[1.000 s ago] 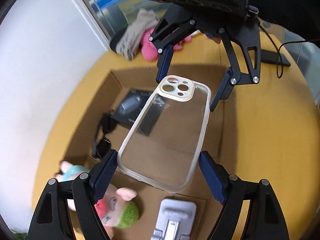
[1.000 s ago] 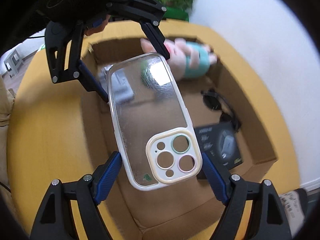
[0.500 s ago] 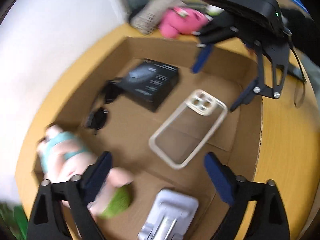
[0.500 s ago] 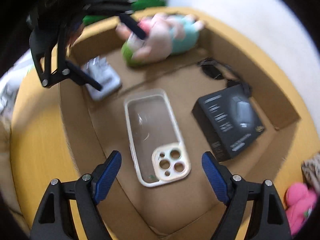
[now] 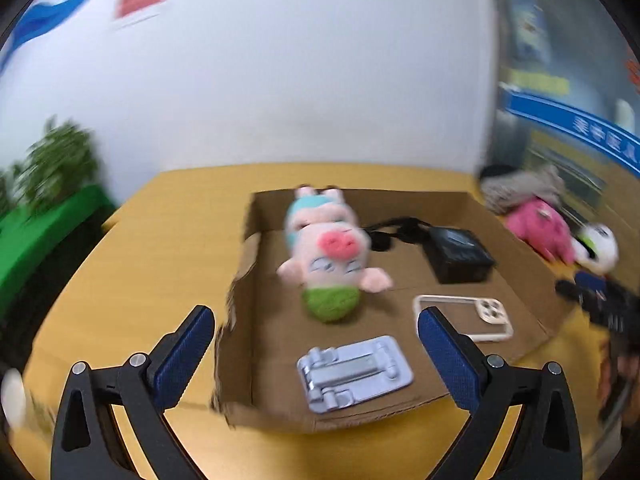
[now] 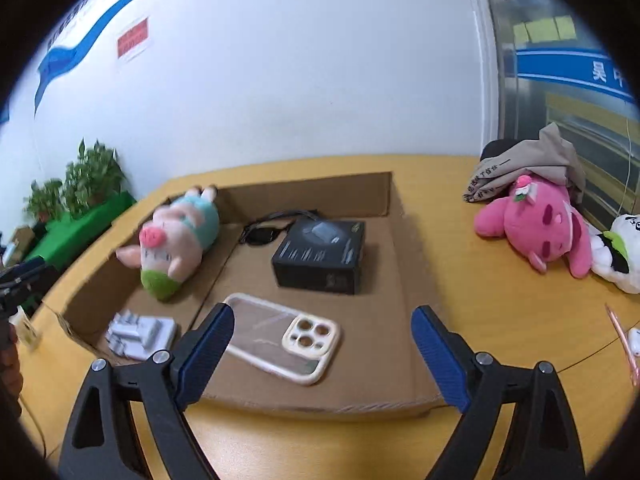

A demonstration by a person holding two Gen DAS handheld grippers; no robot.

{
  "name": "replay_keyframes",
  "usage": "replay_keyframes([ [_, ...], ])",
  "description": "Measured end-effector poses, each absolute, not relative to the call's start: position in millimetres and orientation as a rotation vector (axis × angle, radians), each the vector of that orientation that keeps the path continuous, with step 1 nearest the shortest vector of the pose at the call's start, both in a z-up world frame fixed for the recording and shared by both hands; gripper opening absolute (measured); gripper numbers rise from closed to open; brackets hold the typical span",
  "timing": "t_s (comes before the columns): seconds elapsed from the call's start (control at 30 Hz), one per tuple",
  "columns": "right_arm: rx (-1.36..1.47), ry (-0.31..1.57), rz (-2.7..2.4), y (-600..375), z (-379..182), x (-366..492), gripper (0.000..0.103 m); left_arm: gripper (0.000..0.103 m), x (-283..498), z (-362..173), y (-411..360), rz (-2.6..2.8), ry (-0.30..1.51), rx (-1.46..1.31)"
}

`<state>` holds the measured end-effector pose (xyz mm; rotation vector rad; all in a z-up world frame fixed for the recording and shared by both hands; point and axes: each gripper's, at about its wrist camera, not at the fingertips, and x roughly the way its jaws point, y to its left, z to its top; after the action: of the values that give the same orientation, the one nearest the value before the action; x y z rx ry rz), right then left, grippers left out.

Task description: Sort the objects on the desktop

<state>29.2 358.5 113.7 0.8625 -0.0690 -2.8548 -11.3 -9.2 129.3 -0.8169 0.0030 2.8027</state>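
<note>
White wall (image 6: 280, 80) with blue stripe (image 6: 92, 28) and red sign (image 6: 134, 39), yellow table (image 6: 500, 300), green plants (image 6: 76, 188)

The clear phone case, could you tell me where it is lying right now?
In the right wrist view the phone case lies flat on the cardboard box floor, near the front edge, just ahead of the black box.

Office-like room: white wall (image 6: 280, 80) with blue stripe (image 6: 92, 32), red notice (image 6: 134, 40), yellow table (image 6: 480, 300).
</note>
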Motion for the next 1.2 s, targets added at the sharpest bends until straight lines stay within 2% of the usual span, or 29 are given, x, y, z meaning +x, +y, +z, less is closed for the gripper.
replay_keyframes([
  [0.1,0.902,-0.024,-2.888,349,99,24,0.09,0.103,-14,104,2,2.865,0.023,-0.839],
  [0.23,0.922,-0.027,-2.952,347,79,19,0.091,0.103,-24,70,23,2.861,0.141,-0.907],
  [0.3,0.856,0.042,-2.973,338,72,24,0.102,0.103,-21,65,17,2.896,0.086,-0.834],
  [0.4,0.826,0.063,-3.007,335,67,28,0.103,0.103,-27,55,4,2.889,-0.044,-0.847],
  [1.2,0.834,0.058,-3.026,336,64,34,0.103,0.103,-26,56,1,2.875,-0.06,-0.852],
])
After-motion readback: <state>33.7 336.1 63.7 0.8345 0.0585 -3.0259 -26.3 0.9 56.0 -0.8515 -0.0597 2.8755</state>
